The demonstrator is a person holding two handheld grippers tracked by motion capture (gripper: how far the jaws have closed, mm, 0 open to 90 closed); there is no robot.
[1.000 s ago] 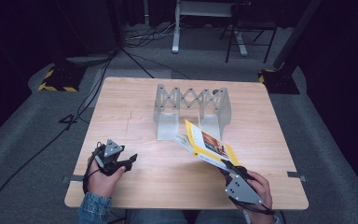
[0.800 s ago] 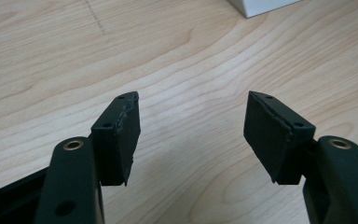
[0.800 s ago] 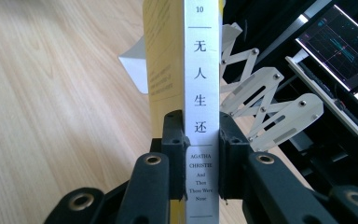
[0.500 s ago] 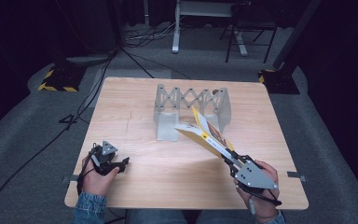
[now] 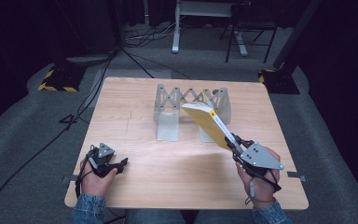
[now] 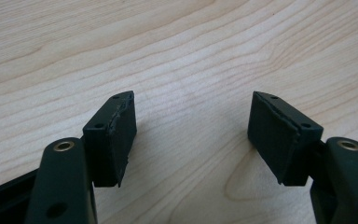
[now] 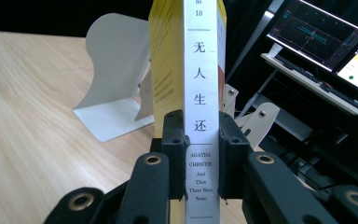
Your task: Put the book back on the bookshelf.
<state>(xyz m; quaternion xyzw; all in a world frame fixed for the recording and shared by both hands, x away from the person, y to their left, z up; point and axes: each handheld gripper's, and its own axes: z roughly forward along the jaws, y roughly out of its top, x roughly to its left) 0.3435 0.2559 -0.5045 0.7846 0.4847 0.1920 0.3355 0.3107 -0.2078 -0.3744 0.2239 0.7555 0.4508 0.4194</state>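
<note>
A yellow-covered book (image 5: 209, 122) with a white spine (image 7: 200, 84) is held up off the table, tilted toward the grey expanding book rack (image 5: 168, 112). My right gripper (image 5: 235, 142) is shut on the book's spine end, its pads (image 7: 175, 154) pressing both covers in the right gripper view. The book's far end hangs over the rack's right part. My left gripper (image 5: 121, 163) rests low over the table near the front left, jaws wide apart with bare wood between its pads (image 6: 114, 130).
The wooden table (image 5: 135, 126) has bare wood left of the rack. Beyond the table's right side stand monitors (image 7: 326, 42) on a desk. Cables (image 5: 98, 79) and a stand's legs lie on the grey floor behind.
My right gripper has lifted and turned the book from lying flatter near the rack to edge-up, tilted over the rack's right part. The left hand has drawn back toward the front edge.
</note>
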